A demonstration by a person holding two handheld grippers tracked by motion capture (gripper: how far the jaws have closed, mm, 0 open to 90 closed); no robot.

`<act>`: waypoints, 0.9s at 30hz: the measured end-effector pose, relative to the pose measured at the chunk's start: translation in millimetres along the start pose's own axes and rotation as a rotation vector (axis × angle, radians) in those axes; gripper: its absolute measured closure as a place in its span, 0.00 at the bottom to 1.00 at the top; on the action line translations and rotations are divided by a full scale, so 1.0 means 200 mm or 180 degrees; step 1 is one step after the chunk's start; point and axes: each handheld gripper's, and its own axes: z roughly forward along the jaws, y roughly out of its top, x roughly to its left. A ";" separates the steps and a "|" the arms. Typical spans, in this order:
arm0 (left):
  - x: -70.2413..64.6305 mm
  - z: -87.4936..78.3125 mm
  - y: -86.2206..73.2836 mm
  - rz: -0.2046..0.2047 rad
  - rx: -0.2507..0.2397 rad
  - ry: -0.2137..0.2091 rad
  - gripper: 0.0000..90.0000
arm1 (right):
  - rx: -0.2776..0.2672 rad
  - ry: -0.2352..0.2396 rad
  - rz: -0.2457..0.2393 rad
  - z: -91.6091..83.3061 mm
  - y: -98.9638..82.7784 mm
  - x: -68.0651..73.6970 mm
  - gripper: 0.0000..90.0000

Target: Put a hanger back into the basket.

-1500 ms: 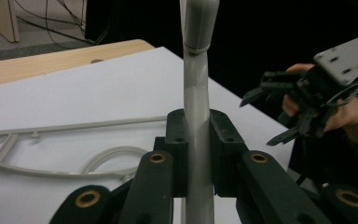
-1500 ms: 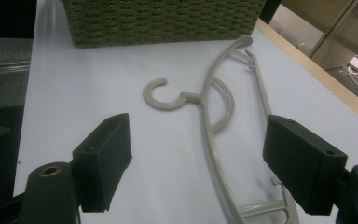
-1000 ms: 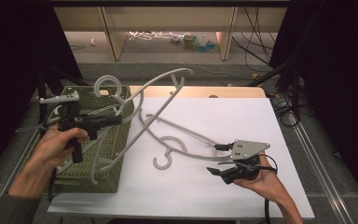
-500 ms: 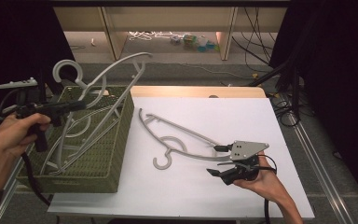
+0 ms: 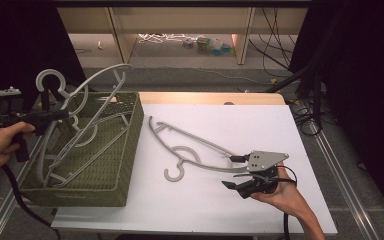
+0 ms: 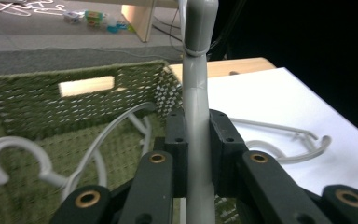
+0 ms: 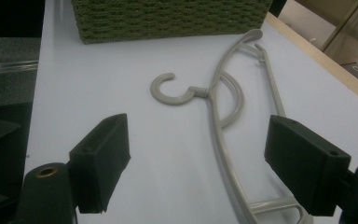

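The left gripper (image 5: 62, 115) has its jaws clamped tight on the stem of a grey hanger (image 5: 87, 97), and it holds that hanger tilted over the near-left part of the green basket (image 5: 130, 150), with the hook (image 5: 47, 80) sticking up above the basket's left rim. In the left gripper view the pads (image 6: 175, 149) squeeze the stem from both sides and the grip looks narrow, set on a round, smooth bar. That is the first risk: the hanger could swivel or slip in the pads, since most of its length hangs off to one side.

Other hangers (image 5: 80, 145) already lie in the basket, crossed over one another. If the held one is let go while tilted, an arm may catch on them or on the rim and leave it propped half out, or it may tip the light basket.

The right gripper (image 5: 240, 172) rests on the white table (image 5: 280, 130) with its jaws wide open and nothing between them. Just ahead of it lies a second hanger (image 7: 216, 121), flat on the table, its hook pointing toward the basket. Closing there on the thin bar may push the hanger away, because it lies flush with the surface.
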 end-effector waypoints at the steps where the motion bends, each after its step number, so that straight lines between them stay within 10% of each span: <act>1: 0.01 0.00 -0.01 0.0016 0.0018 0.0015 0.88 | -0.0001 0.0007 -0.0009 0.00 0.00 0.00 0.25; 20: 0.17 0.07 -0.15 0.0143 0.0460 0.0158 0.88 | -0.0066 -0.0062 0.0060 -0.01 0.00 -0.01 0.19; 27: 0.15 0.08 -0.17 0.0174 0.0487 0.0003 0.88 | -0.0030 -0.0072 0.0045 -0.02 -0.01 -0.01 0.19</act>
